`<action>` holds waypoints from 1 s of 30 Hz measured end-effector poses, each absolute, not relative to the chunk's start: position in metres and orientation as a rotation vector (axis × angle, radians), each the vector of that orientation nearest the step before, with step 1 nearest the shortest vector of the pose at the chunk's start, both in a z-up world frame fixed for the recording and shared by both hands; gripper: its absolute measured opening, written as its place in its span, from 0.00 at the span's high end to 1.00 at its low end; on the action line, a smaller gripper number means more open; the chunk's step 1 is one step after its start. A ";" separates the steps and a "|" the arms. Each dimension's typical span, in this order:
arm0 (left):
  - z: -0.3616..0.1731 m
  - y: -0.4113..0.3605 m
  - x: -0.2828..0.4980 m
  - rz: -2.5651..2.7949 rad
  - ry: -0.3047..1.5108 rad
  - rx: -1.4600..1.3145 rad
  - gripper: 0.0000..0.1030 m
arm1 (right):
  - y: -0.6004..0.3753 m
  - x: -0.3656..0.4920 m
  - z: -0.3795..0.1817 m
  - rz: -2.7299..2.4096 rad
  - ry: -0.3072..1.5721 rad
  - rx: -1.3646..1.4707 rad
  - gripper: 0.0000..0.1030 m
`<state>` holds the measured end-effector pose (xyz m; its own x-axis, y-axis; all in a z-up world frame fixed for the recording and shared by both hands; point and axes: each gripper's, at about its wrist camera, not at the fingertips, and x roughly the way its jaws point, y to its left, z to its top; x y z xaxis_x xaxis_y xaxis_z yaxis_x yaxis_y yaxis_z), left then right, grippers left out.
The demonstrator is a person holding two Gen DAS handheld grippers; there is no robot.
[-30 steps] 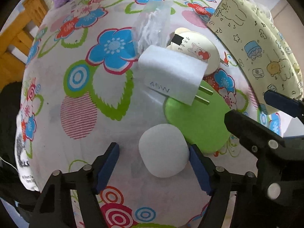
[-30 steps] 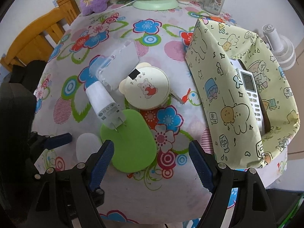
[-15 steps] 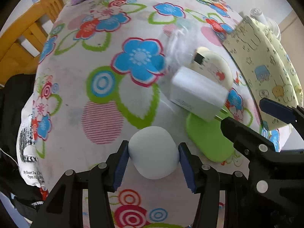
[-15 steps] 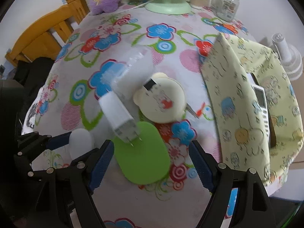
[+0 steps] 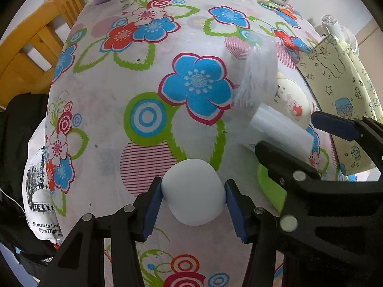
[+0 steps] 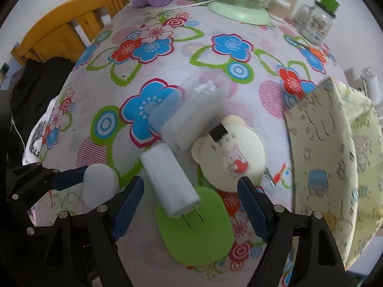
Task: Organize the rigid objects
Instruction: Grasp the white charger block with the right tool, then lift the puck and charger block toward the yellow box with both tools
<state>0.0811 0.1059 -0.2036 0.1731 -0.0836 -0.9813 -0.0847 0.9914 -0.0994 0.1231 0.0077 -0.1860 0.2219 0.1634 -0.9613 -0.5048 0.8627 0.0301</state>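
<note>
Floral tablecloth, one white charger, two hand-held grippers, one green pad

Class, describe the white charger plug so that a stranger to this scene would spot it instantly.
On the flowered tablecloth, find the yellow-green fabric bin, then the bear-shaped cream case beside it. The white charger plug lies next to that, the only item with two metal prongs, which overhang a green pad.
</note>
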 end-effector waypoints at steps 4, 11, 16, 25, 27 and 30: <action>-0.206 0.120 0.078 0.010 1.406 -0.174 0.48 | 0.020 0.129 -0.195 0.501 1.301 -0.326 0.43; -0.200 0.121 0.069 0.012 1.399 -0.203 0.48 | 0.026 0.136 -0.207 0.524 1.386 -0.296 0.66; -0.202 0.116 0.072 0.007 1.397 -0.204 0.48 | 0.020 0.135 -0.206 0.500 1.390 -0.293 0.70; -0.202 0.107 0.069 -0.018 1.422 -0.209 0.48 | -0.003 0.126 -0.201 0.459 1.396 -0.250 0.71; -0.199 0.104 0.067 -0.031 1.424 -0.212 0.48 | -0.006 0.124 -0.199 0.451 1.394 -0.236 0.71; -0.193 0.098 0.067 -0.040 1.415 -0.201 0.48 | -0.016 0.119 -0.193 0.435 1.381 -0.219 0.71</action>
